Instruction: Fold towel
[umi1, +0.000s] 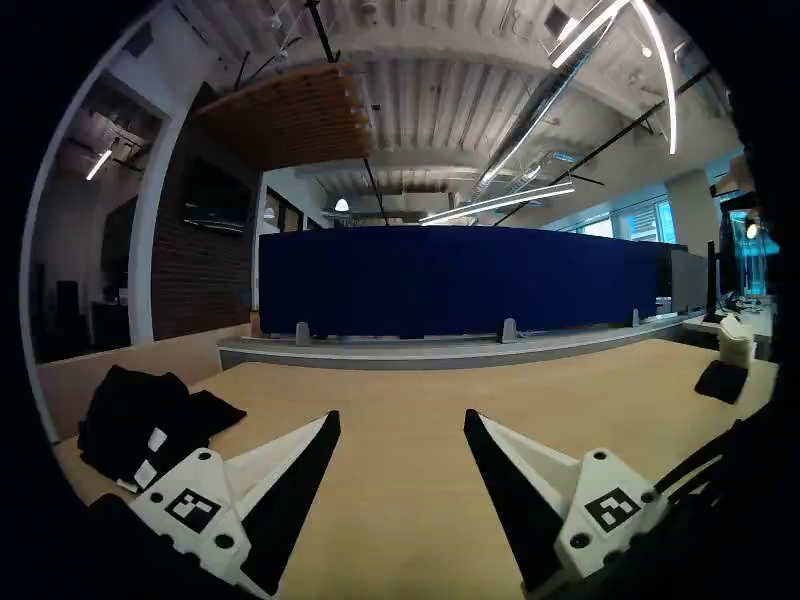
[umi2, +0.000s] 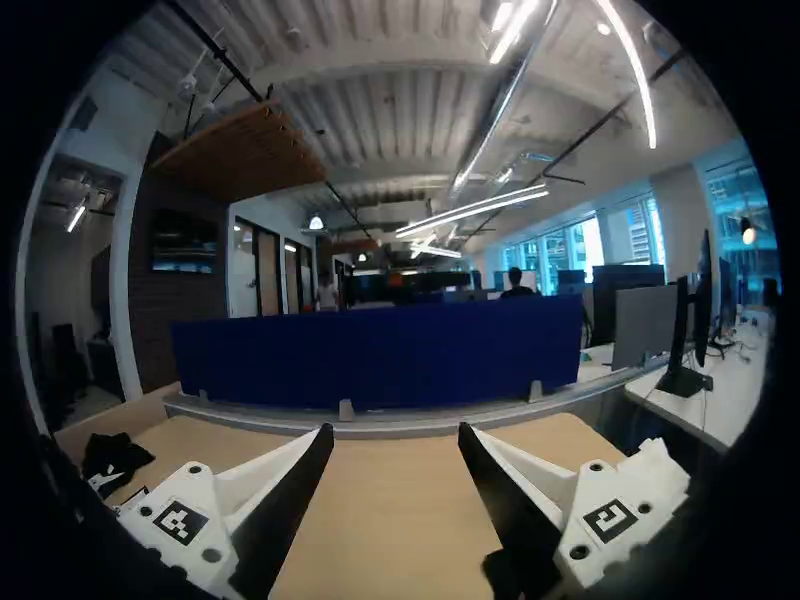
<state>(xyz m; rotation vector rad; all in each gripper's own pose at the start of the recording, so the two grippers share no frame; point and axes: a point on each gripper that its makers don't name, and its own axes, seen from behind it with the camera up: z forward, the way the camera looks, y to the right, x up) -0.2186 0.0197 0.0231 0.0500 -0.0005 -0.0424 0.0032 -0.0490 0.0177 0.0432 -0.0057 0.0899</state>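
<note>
A crumpled black towel (umi1: 140, 420) with white tags lies on the wooden table (umi1: 420, 400) at the left, just beyond my left gripper's left finger. My left gripper (umi1: 402, 425) hovers open over bare tabletop, nothing between its fingers. In the right gripper view the same black towel (umi2: 112, 455) sits small at the far left of the table (umi2: 390, 520). My right gripper (umi2: 392, 438) is open too, held higher and pointing toward the blue divider, with nothing in it.
A blue partition (umi1: 450, 280) on a grey rail closes off the table's far edge. A black cloth (umi1: 722, 380) and a white container (umi1: 737, 340) sit at the table's right end. Desks with monitors (umi2: 700, 310) stand to the right.
</note>
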